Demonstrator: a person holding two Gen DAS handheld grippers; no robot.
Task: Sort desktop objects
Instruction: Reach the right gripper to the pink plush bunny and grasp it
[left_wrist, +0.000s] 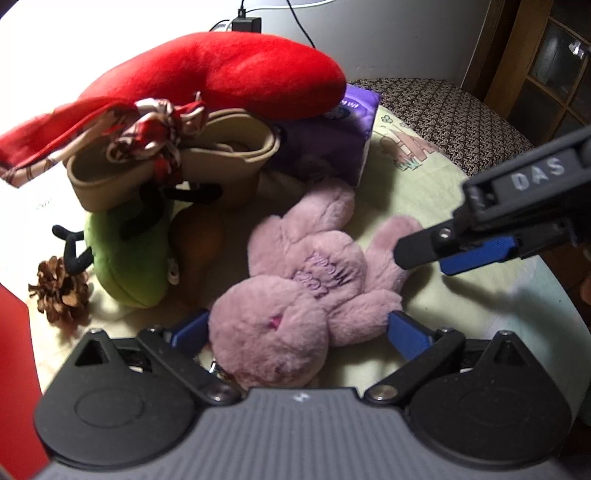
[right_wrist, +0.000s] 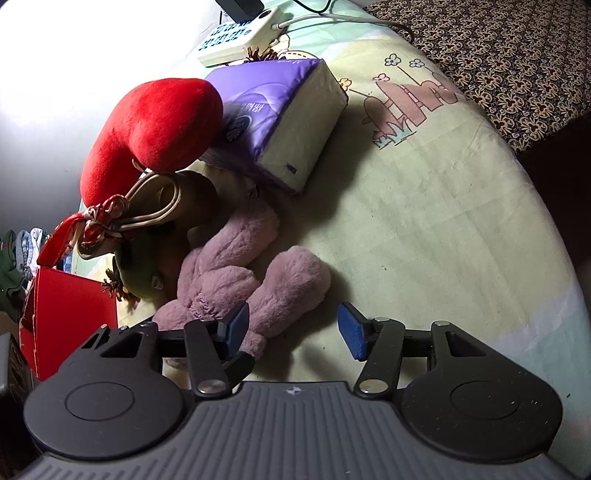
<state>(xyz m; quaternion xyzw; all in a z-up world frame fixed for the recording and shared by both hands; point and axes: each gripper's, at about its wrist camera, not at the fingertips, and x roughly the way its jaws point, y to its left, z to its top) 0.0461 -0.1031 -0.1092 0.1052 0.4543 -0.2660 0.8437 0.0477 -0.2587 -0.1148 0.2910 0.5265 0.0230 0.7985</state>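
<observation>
A pink plush bunny (left_wrist: 306, 266) lies on the pale green printed sheet (left_wrist: 424, 184). My left gripper (left_wrist: 298, 330) is open, and its blue pads (left_wrist: 190, 330) stand on either side of the bunny's near end, close to the fur. My right gripper (left_wrist: 424, 258) comes in from the right with its tips at the bunny's right limb. In the right wrist view my right gripper (right_wrist: 294, 328) is open. Its left pad (right_wrist: 236, 325) rests against the bunny (right_wrist: 221, 284), and a plush limb (right_wrist: 291, 288) lies partly between the fingers.
Behind the bunny are piled a red plush cushion (left_wrist: 240, 74), a purple tissue pack (right_wrist: 288, 110), a beige bag with a red patterned scarf (left_wrist: 155, 140) and a green plush (left_wrist: 125, 258). A pine cone (left_wrist: 61, 288) and a red box (right_wrist: 70, 310) sit at the left. A power strip (right_wrist: 240, 33) lies at the back.
</observation>
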